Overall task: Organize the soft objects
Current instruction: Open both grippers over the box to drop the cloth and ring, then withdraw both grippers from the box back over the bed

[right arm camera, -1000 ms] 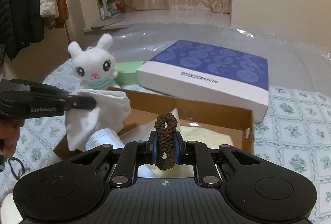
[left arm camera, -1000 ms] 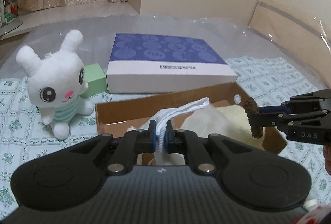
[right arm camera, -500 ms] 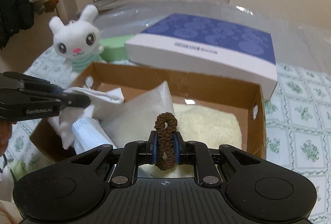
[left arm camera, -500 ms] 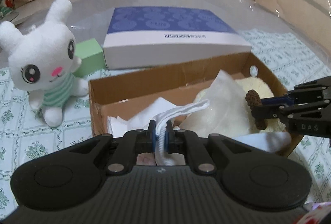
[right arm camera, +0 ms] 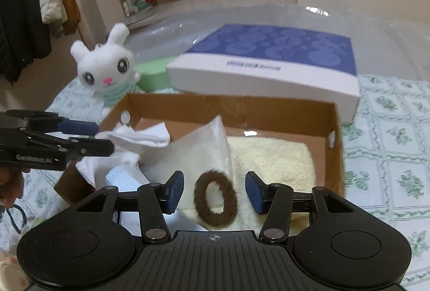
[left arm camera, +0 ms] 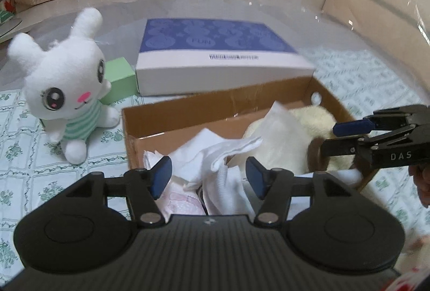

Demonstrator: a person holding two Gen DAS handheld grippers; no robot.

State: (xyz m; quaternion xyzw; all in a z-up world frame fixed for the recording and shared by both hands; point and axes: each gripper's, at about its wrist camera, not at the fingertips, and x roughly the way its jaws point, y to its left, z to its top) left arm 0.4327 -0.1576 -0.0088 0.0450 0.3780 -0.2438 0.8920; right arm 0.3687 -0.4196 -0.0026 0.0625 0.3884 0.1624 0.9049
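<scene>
Both claws have just let go over the cardboard box [right arm camera: 336,145]. The right claw [right arm camera: 215,192] is opening, the brown hair tie [right arm camera: 215,198] loose between its jaws above the cream towel [right arm camera: 274,156]. The left claw [left arm camera: 209,178] is opening too, white cloth [left arm camera: 223,156] slumped between them into the box. Both claws tilt downward; two items look delivered

**Hair tie loose between your opening right jaws**

Your right gripper [right arm camera: 214,193] is opening over the cardboard box [right arm camera: 337,156], the brown hair tie [right arm camera: 215,201] a full ring between the pads, touching neither, above the cream towel [right arm camera: 271,159]. At left, your left gripper [right arm camera: 103,136] is opening beside the white cloth [right arm camera: 142,136]. The plush bunny [right arm camera: 106,70] sits beyond the box, near the blue-lidded box [right arm camera: 268,59].
</scene>
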